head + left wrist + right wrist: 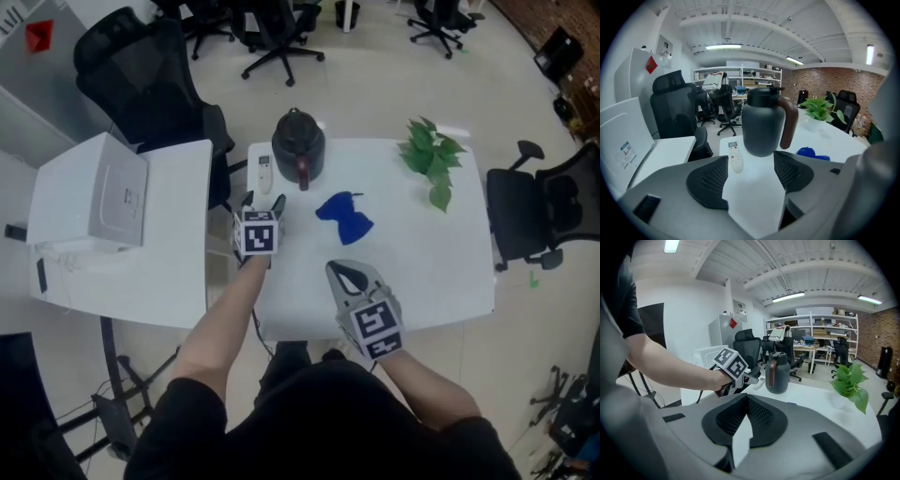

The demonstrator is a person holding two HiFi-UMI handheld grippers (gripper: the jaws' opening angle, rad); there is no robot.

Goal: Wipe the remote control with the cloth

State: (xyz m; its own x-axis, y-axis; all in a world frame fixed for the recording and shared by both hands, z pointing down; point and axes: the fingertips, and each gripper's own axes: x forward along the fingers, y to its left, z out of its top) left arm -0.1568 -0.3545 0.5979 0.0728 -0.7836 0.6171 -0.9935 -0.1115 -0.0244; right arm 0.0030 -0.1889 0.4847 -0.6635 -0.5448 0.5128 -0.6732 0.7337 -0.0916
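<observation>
Progress: no wiping yet, I judge. The cloth [345, 217] lies loose on the bench [441, 272], apart from the remote control [263, 170]. My left gripper [263, 201] gapes empty; my right gripper [349, 275] is closed on nothing.

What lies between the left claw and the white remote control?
Only bare white tabletop, shown in the left gripper view, separates left claw and white remote control.

Left gripper [263, 201] agape, right gripper [345, 273] seemingly closed

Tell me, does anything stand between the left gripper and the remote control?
Nothing visible does. The remote control lies just ahead of the open left gripper; the dark jug stands to its right, off that line.
</observation>
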